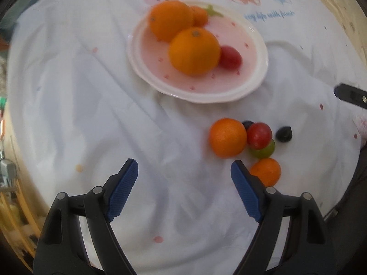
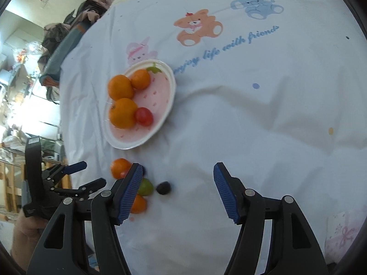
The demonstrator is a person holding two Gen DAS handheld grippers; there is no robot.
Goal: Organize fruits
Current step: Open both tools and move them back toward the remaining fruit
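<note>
A white and pink plate (image 1: 229, 91) (image 2: 165, 73) on the white cloth holds three oranges (image 1: 193, 50) (image 2: 122, 113) and a red tomato (image 1: 230, 57) (image 2: 143, 116). Loose fruit lies on the cloth in front of it: an orange (image 1: 227, 137) (image 2: 119, 167), a red tomato (image 1: 259, 135), a green grape (image 1: 265, 150) (image 2: 145, 187), a small orange (image 1: 267, 170) (image 2: 138, 204) and dark grapes (image 1: 283, 133) (image 2: 163, 188). My left gripper (image 1: 183, 178) is open and empty, just left of the loose fruit. My right gripper (image 2: 175, 178) is open and empty, right of the loose fruit.
The cloth (image 2: 252, 114) carries printed bears, an elephant and blue lettering. The left gripper shows in the right wrist view (image 2: 75, 176) at the table's left edge. A pink gift bag (image 2: 341, 231) lies at the lower right. Cluttered room and clothes lie beyond the far left.
</note>
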